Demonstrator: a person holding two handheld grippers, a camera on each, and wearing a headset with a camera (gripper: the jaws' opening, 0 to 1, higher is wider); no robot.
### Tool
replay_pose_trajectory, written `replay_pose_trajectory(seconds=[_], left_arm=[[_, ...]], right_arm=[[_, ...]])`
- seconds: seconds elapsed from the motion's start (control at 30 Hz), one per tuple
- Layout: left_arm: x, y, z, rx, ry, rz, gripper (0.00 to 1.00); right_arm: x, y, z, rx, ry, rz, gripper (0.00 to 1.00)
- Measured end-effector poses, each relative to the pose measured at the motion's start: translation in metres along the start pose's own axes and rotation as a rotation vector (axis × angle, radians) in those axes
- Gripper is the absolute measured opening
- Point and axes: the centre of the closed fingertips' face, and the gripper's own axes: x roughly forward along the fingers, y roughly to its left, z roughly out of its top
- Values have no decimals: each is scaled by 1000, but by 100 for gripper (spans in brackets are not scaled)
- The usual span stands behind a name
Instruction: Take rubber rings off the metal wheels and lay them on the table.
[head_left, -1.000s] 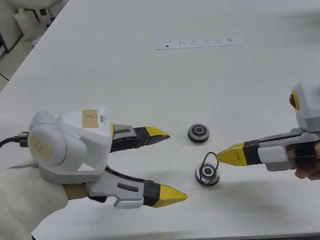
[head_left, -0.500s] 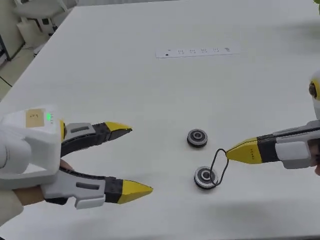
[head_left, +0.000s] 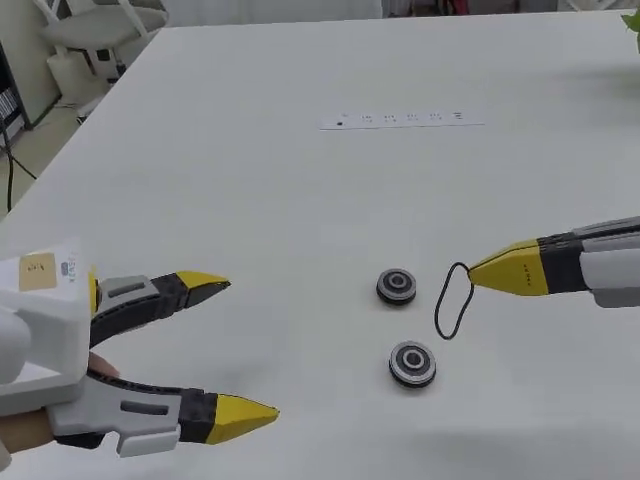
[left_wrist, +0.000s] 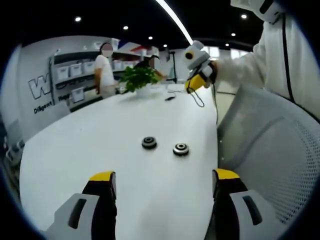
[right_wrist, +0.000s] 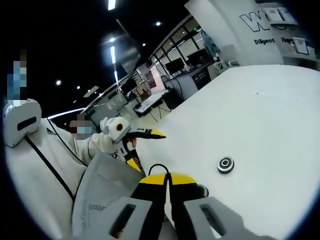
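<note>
Head view: right hand-held gripper (head_left: 475, 272) pinches rubber ring (head_left: 438, 318) nr metal wheels (head_left: 397, 285).

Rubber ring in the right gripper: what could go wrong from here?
1. The right gripper pinches the rubber ring by its top edge; the loop hangs free and might slip out early.
2. The ring hangs close beside the far wheel; lowered there, it may land on that wheel, not bare table.
3. The left gripper is open, holding neither the far nor the near wheel, so a bump could shift them.
</note>
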Motion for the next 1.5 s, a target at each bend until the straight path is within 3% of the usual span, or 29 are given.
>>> replay_pose_trajectory(seconds=[0.27,0.4,0.63,0.8,1.5], left_arm=[[-5,1,-2,-6,-1,22,81],[-7,1,-3,-8,-4,30,81],[-13,1,-6,-10,-1,49,80],[-16,2,-8,-15,-1,58,80],[-15,6,-16,-26,4,63,80]], right_arm=[[-3,24,31,-136,-11,0,0],[8,39,36,-167,-17,17,0],[30,27,30,-186,14,-3,0],[43,31,29,-207,32,9,0],[75,9,13,-190,78,0,0]])
